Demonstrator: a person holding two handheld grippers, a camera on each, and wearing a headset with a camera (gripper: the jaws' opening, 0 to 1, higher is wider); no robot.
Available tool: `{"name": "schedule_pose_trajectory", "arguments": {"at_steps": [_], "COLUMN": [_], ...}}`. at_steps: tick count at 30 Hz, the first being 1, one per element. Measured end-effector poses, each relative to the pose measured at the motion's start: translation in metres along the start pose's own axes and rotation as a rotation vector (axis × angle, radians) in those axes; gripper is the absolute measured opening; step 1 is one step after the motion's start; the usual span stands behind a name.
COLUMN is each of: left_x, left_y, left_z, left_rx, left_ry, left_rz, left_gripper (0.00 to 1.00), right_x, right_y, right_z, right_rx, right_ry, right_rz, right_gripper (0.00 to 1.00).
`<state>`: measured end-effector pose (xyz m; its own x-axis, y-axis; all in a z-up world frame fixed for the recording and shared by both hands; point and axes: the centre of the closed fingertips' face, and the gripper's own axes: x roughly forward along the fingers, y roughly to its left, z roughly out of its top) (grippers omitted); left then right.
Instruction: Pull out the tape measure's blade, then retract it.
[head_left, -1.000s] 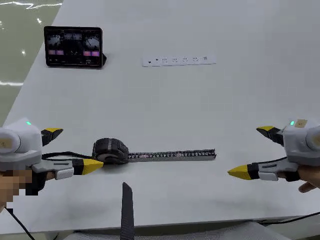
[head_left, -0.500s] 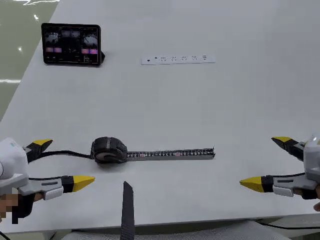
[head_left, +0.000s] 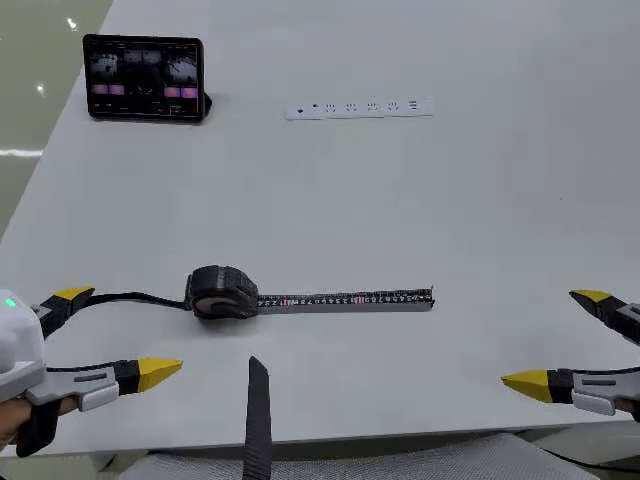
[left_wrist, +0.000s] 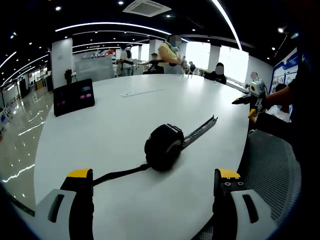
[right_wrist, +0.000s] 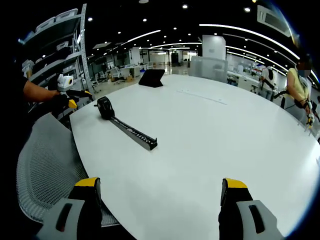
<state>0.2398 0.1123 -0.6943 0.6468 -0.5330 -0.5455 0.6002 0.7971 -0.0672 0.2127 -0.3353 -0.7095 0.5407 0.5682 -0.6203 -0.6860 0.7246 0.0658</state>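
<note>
Left gripper (head_left: 122, 330): you have its jaws spread wide and empty at the table's near edge, with the black wrist strap (head_left: 130, 297) ending close by its far jaw.
Right gripper (head_left: 552, 338): your jaws here are wide apart too, gripping nothing, at the near edge far right.
Tape measure (head_left: 220, 293): black case on the white table (head_left: 400, 200), between your grippers, nearer the left one.
Blade (head_left: 350, 299): drawn out flat to the right of the case.
Far side: power strip (head_left: 360, 107); tablet (head_left: 145, 78) propped up at far left.
</note>
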Motion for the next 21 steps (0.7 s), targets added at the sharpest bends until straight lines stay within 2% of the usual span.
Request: {"name": "schedule_pose_trajectory", "arguments": {"at_steps": [4,7,12,18,21], "left_x": [0.0,-0.001,0.0,0.005,0.009], "left_y": [0.0,-0.001,-0.003,-0.005,-0.005], "left_z": [-0.001,-0.006,-0.008,-0.004,0.004], "left_rx": [0.001,0.004,-0.002,-0.022,-0.038], "left_ry": [-0.005,0.011,0.012,0.024,0.008], "left_rz": [0.004,0.006,0.007,0.017,0.027], "left_gripper": [0.99,0.99,0.99,0.99,0.99], "right_x": [-0.003,-0.005,-0.008,-0.008,-0.005], "right_y": [-0.002,-0.004,-0.004,-0.006,-0.004], "right_z": [-0.002,-0.005,-0.008,-0.004,0.002], "right_rx": [0.003,0.008,0.007,-0.011,-0.013], "right_ry": [0.003,0.006,0.013,0.021,0.041], "right_rz": [-0.003,-0.008,-0.008,-0.009,0.017], "right_gripper": [0.99,0.99,0.99,0.99,0.99]}}
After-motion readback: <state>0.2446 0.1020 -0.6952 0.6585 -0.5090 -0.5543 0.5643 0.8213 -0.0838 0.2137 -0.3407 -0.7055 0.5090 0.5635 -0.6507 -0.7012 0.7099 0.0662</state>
